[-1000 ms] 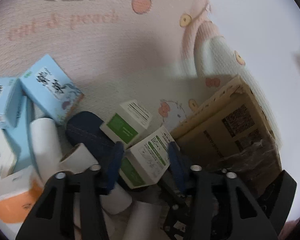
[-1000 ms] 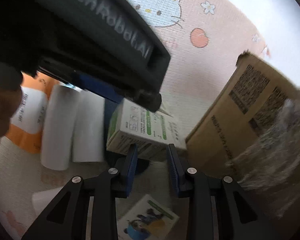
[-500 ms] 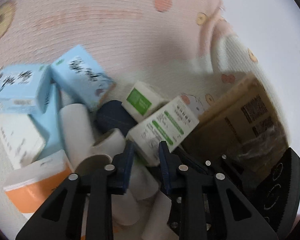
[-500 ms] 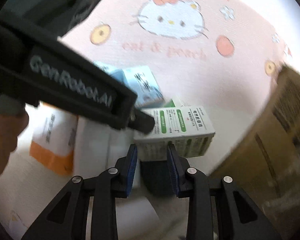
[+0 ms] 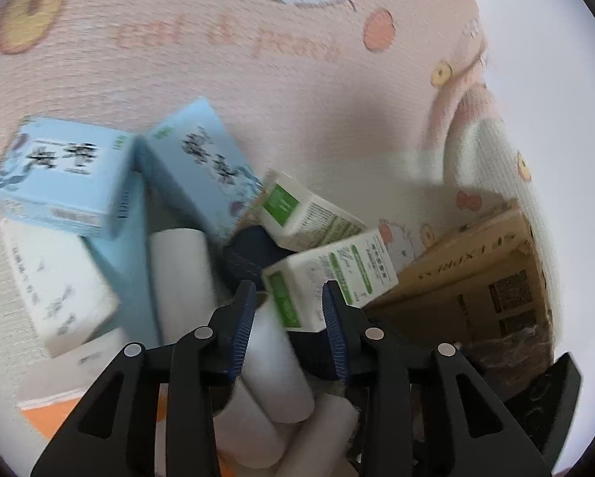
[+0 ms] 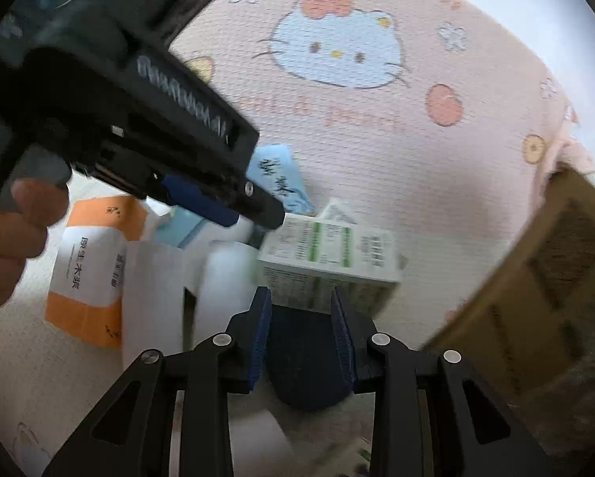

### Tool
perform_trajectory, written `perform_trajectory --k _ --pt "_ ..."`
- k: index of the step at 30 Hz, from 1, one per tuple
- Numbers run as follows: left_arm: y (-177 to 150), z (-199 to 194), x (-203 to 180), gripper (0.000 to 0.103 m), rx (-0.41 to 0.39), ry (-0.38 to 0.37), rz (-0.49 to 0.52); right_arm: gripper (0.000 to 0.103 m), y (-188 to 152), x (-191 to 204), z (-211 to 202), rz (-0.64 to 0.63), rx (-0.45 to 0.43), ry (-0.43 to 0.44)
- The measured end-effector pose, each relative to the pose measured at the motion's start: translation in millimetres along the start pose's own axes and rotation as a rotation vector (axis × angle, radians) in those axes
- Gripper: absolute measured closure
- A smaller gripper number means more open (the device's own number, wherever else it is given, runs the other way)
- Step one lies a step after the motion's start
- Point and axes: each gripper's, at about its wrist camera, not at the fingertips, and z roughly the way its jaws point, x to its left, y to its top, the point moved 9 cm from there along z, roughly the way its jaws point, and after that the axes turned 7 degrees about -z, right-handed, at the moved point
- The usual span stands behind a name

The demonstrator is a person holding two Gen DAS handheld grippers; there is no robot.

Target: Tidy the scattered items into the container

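Left gripper (image 5: 289, 320) has slid left across the pile since a second ago: then its fingers straddled the green box wide, half a second ago they were nearly together, now they are opening again. Green box (image 5: 329, 274) sits between the tips at its near corner, but I see no pad pressing on it, so not a grip yet. Looks like a re-seat to get a squarer bite on the narrow face.

Right gripper (image 6: 301, 336) has barely shifted; fingers sit narrowly spread, nothing pinched. Dark blue pouch (image 6: 305, 353) lies on the mat directly under the gap, with the green box just beyond the tips. Its job reads as standby, or steadying the pile.

Pile layout from the left view: two light-blue boxes (image 5: 63, 171) at far left, white rolls (image 5: 182, 274) near and centre, an orange pack (image 6: 87, 274) at near left, a second green box (image 5: 305, 214) just behind the first. All lie jumbled and touching on the pink mat (image 5: 218, 79), so pulling one out can drag its neighbours.

Carton (image 5: 476, 278) sits at right, just beside the green box, tipped with its opening not visible here. Nothing seen going in yet; task is early by my read.
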Motion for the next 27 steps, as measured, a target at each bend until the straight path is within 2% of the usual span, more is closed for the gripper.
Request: perform_trajectory --k 3,4,6,7,9,10,12,13,15,23,27 --pt "-1.4 10.5 -11.6 0.065 0.019 0.019 0.046 0.073 7.5 2.7 1.5 -0.072 0.019 -0.083" --pt "-1.7 12.1 -12.4 0.065 0.015 0.025 0.054 0.064 6.3 -0.4 3.6 -0.113 0.030 -0.127" --pt "0.3 12.1 -12.8 0.065 -0.002 0.024 0.056 0.060 2.6 1.4 10.9 -0.171 0.042 -0.139" --pt "0.7 12.0 -12.3 0.065 -0.003 0.021 0.052 0.055 9.4 4.0 14.9 -0.197 0.052 -0.157" --pt "-0.2 11.7 -11.4 0.064 0.008 0.006 0.046 0.045 9.0 0.2 28.8 -0.273 0.064 -0.216" --pt "0.9 11.6 -10.8 0.064 0.009 0.002 0.044 0.043 9.1 0.2 34.6 -0.319 0.075 -0.270" --pt "1.2 9.7 -8.0 0.064 0.010 0.001 0.048 0.038 7.5 1.6 41.2 -0.385 0.087 -0.316" --pt "0.9 9.3 -8.1 0.064 0.011 -0.002 0.047 0.033 7.3 2.7 45.4 -0.418 0.094 -0.321" --pt "1.1 9.6 -7.5 0.064 0.018 -0.016 0.049 0.031 7.0 3.5 51.8 -0.439 0.104 -0.327" --pt "2.0 10.6 -9.3 0.064 0.027 -0.054 0.062 0.030 20.6 -2.9 68.2 -0.323 0.083 -0.195" --pt "0.8 9.8 -8.2 0.065 0.026 -0.064 0.052 0.030 13.9 0.2 59.8 -0.319 0.087 -0.197"
